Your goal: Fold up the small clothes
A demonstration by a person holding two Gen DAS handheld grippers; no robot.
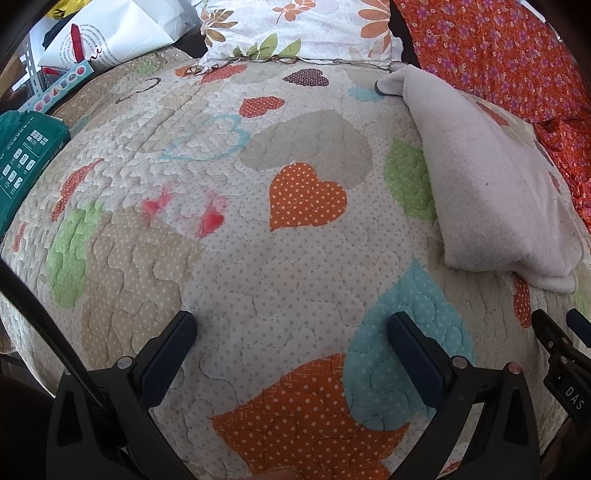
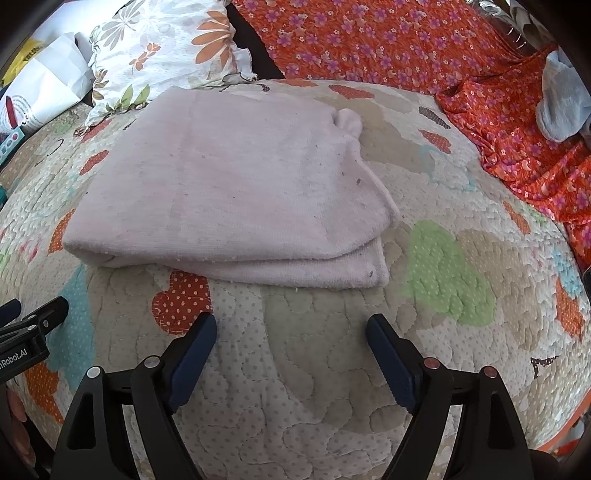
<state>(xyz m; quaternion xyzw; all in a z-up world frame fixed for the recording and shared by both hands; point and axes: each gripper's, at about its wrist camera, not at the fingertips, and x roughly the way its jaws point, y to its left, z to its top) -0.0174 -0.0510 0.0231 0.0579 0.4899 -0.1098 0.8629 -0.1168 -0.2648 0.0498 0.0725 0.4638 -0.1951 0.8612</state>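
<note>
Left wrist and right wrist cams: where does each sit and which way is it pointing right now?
Left wrist: on the left gripper, looking forward along its open fingers over the heart-print quilt; the folded pale pink garment lies to its right, and the right gripper's tip shows at the frame edge.
Right wrist: on the right gripper, open, facing the folded pale pink garment straight ahead; the left gripper's tip shows at the left edge.
Shared: garment, quilt, floral pillow, orange floral fabric.

A folded pale pink garment (image 2: 229,188) lies on the heart-patterned quilt (image 2: 332,369), beyond the right gripper's (image 2: 291,332) spread fingers (image 2: 195,347).
</note>
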